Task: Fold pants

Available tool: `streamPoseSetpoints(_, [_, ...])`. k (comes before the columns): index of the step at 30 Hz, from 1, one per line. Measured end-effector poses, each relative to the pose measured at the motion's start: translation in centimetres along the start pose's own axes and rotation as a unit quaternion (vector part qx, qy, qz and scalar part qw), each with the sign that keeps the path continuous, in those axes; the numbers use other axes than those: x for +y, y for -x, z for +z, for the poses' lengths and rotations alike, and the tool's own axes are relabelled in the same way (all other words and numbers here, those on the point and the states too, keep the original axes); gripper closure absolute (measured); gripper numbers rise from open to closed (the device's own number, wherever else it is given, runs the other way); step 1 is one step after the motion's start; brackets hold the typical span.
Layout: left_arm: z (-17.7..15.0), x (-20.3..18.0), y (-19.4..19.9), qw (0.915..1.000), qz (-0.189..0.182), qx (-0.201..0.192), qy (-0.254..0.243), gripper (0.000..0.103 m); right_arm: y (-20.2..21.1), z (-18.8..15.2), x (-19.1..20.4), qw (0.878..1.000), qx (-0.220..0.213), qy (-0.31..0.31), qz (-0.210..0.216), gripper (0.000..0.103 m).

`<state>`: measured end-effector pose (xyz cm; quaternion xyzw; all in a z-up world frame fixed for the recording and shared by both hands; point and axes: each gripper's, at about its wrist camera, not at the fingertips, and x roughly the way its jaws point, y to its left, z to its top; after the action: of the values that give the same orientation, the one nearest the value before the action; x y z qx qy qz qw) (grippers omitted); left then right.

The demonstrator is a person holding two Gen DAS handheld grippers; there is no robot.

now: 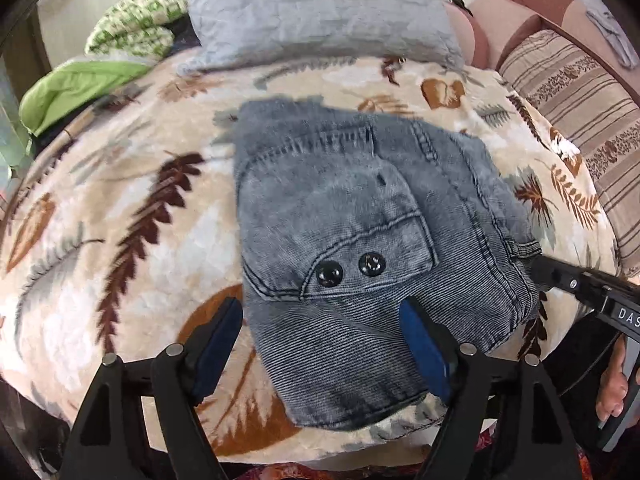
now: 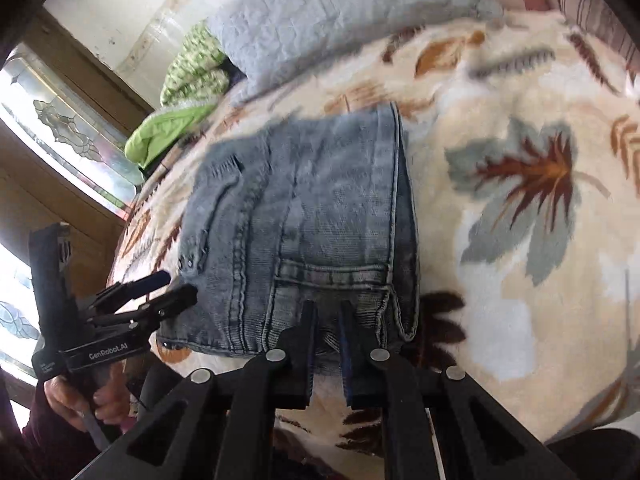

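The grey-blue denim pants (image 1: 360,248) lie folded into a compact bundle on the leaf-patterned blanket (image 1: 120,240), with a flap pocket and two black snaps facing up. My left gripper (image 1: 320,320) is open, its fingers wide apart above the bundle's near edge, holding nothing. My right gripper (image 2: 326,312) is shut on the bundle's near edge by the waistband; the same pants (image 2: 320,208) fill the middle of the right wrist view. The right gripper also shows in the left wrist view (image 1: 538,268) at the bundle's right edge. The left gripper shows in the right wrist view (image 2: 176,286) at the bundle's left corner.
A pale blue quilted pillow (image 1: 320,12) lies at the far side of the bed. Green patterned bedding (image 1: 136,20) is piled at the far left. A striped cushion (image 1: 580,104) sits at the right. A window with leaded glass (image 2: 60,128) is on the left.
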<state>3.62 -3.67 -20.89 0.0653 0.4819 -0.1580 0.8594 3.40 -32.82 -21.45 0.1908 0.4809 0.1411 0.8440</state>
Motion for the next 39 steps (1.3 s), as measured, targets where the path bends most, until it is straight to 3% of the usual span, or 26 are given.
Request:
streamPoseSetpoints(5, [0.9,0.0,3.5,0.9971,0.058,-0.049,0.009,0.019,2.7,0.2,2.1,0.994,-0.090,0.054,-0.010,0.090])
streamPoseSetpoints(11, [1.8,0.8,7.3,0.9866,0.115,-0.113,0.023,0.015,4.4,0.4,4.0,0.984,-0.152,0.089,-0.019,0.090])
streamPoseSetpoints(20, [2.6,0.5,10.3,0.9762,0.142,-0.163,0.024,0.012,6.9,0.1,5.7,0.967,-0.219,0.124,-0.033,0.090])
streamPoseSetpoints(26, [2.8,-0.7,11.2,0.9725,0.149,-0.179,0.013,0.012,7.5,0.0,6.1,0.962,-0.235,0.135,-0.033,0.090])
streamPoseSetpoints(33, [2.8,-1.6,9.6,0.9768,0.144,-0.159,-0.008,0.006,7.6,0.3,5.8,0.965,-0.230,0.125,-0.027,0.090])
streamPoseSetpoints(36, [2.3,-0.3,6.4,0.9836,0.147,-0.105,0.002,0.006,6.5,0.7,5.1,0.973,-0.201,0.113,-0.028,0.090])
streamPoseSetpoints(39, [1.2,1.5,2.4,0.9880,0.148,-0.032,0.028,0.006,3.9,1.0,4.1,0.986,-0.131,0.092,-0.040,0.090])
